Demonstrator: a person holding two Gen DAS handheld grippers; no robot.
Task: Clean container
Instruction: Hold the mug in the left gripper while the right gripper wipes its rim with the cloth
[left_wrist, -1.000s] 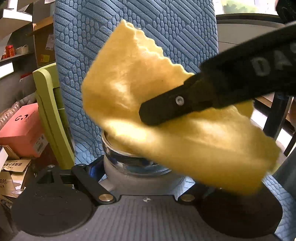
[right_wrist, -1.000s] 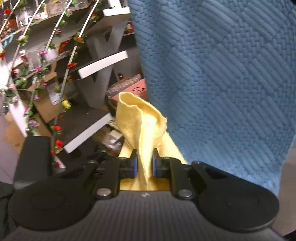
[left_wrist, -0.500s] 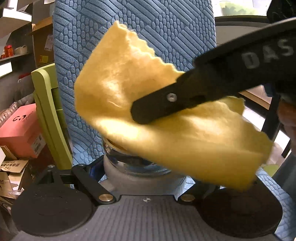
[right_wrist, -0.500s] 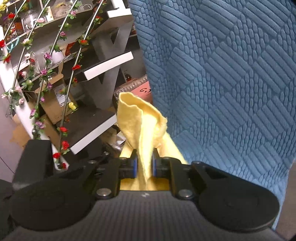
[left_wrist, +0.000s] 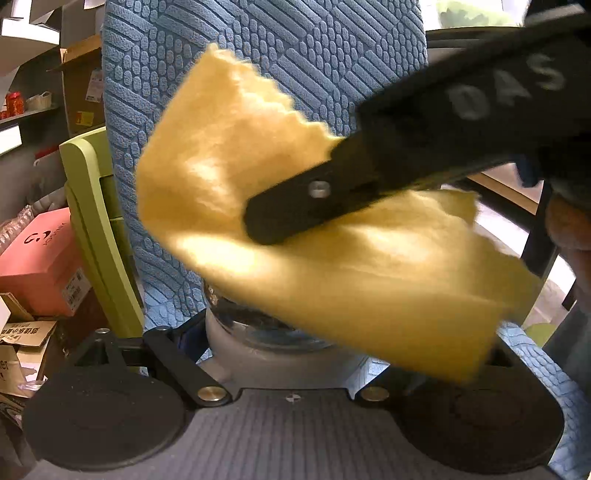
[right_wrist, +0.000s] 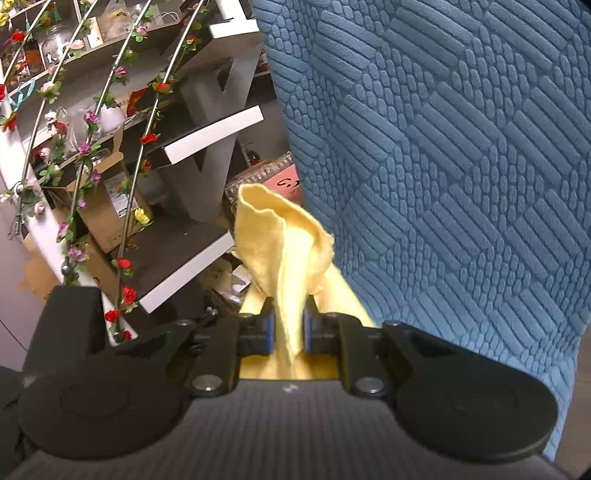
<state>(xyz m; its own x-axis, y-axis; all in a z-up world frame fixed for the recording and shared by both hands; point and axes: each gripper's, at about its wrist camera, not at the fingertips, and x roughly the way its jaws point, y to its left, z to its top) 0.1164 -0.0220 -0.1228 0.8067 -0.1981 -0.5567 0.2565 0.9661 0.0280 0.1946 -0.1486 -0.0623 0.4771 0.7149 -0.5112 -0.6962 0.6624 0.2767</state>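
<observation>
A grey container (left_wrist: 236, 345) with a shiny steel rim sits between the jaws of my left gripper (left_wrist: 280, 332), which stand wide and are shut on its sides. A yellow cloth (left_wrist: 332, 258) hangs over the container's mouth and hides its right half and the left gripper's right finger. My right gripper (left_wrist: 266, 221) reaches in from the upper right, shut on that cloth. In the right wrist view the yellow cloth (right_wrist: 280, 251) bunches up between the blue pads of the right gripper (right_wrist: 289, 325).
A blue textured fabric (left_wrist: 258, 55) covers the surface behind and under the container, and the same fabric (right_wrist: 443, 147) fills the right wrist view's right side. A green chair (left_wrist: 92, 221), a pink box (left_wrist: 40, 258) and cardboard boxes stand at the left. Flower-draped shelves (right_wrist: 110, 147) stand behind.
In the left wrist view the right gripper and the cloth have drifted a little to the left over the container. Both grips are unchanged.
</observation>
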